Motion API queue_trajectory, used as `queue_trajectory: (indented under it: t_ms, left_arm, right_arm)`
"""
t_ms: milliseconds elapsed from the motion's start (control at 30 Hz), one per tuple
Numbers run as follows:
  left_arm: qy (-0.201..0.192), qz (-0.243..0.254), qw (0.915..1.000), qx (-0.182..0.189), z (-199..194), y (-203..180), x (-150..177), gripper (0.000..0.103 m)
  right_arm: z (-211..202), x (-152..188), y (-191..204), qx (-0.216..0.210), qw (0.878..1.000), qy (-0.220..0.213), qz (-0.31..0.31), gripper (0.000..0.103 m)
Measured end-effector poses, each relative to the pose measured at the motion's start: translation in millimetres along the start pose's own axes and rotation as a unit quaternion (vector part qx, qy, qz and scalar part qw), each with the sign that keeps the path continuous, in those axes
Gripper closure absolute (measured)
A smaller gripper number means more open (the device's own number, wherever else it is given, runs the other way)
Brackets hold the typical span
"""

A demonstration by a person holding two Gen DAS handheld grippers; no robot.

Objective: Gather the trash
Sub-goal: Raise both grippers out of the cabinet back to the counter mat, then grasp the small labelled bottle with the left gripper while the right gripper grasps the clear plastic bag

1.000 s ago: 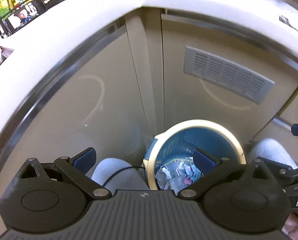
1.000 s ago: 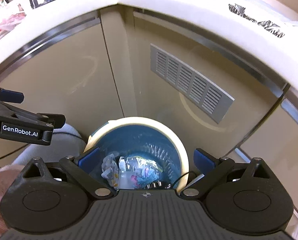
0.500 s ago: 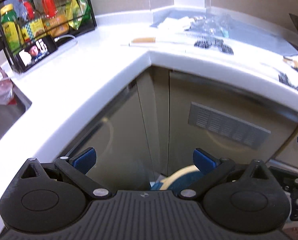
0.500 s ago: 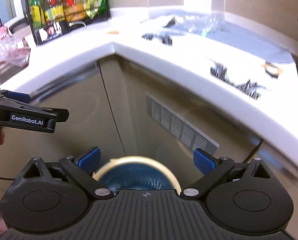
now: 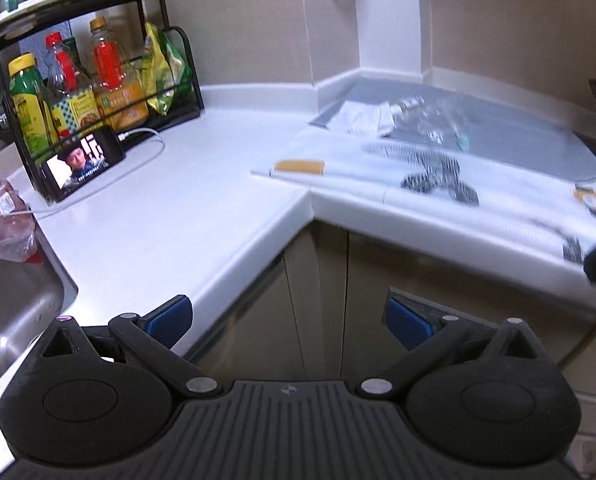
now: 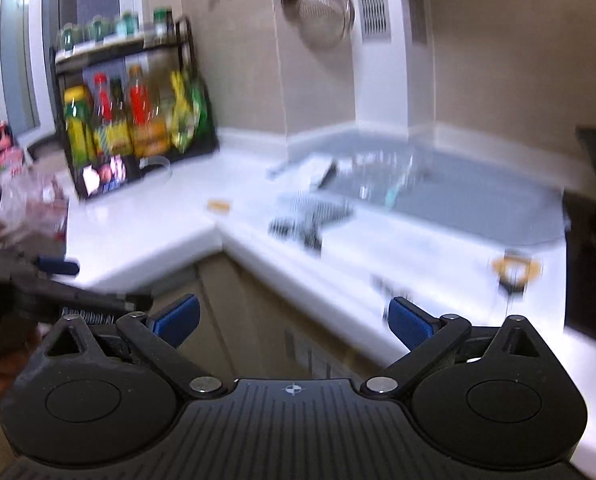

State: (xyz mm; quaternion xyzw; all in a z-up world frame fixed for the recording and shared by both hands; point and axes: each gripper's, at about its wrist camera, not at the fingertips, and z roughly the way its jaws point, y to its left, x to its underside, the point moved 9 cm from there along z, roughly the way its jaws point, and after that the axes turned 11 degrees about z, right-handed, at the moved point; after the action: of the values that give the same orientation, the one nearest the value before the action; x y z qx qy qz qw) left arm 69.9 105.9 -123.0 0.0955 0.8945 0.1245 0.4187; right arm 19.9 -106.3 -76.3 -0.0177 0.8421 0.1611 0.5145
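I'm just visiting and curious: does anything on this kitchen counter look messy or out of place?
Yes. Crumpled white paper, clear crinkled plastic wrap and black-and-white striped scraps lie strewn across the white countertop near the corner, like uncollected litter. A pink-filled plastic bag sits at the steel sink's edge.

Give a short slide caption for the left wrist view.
Open left gripper faces a white counter with scattered trash.

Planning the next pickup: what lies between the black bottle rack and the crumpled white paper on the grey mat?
In the left wrist view, only bare white countertop separates the black bottle rack from the crumpled white paper.
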Motion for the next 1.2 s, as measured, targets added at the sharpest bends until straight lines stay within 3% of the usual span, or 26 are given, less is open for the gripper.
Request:
queue_trajectory:
  t_ms: [100,267,667,767,933,1033,1200]
  left_arm:
    - [-0.006,-0.009,0.9999,-0.002,1,3,-11,0.0]
    - [-0.009,-0.007,0.9999,0.001,4,0,-23,0.0]
    - [0.02,-0.006,0.9997,-0.015,17,7,-25,0.0]
    - [0.021,-0.007,0.9996,-0.02,21,11,-29,0.0]
    - [0.01,-0.021,0.9996,-0.017,36,13,-51,0.0]
    - [-0.001,-0.029,0.9995,-0.01,53,8,-76,0.0]
    - [-0.036,-0.029,0.999,-0.001,88,-5,-134,0.0]
  right_arm:
    - [17,-23,-10,0.019,0.999,-0.027,-0.006,0.0]
    - [64,-55,-35,0.051,0.998,-0.037,0.005,0.0]
    - [230,-87,-97,0.144,0.987,0.031,0.059,0.001]
    - [252,-89,-106,0.142,0.985,0.044,0.085,0.001]
    - [265,-103,-115,0.095,0.983,0.037,0.154,0.001]
    - [270,-114,-123,0.068,0.979,0.021,0.193,0.001]
    - [287,-130,-146,0.072,0.967,-0.001,0.246,0.0]
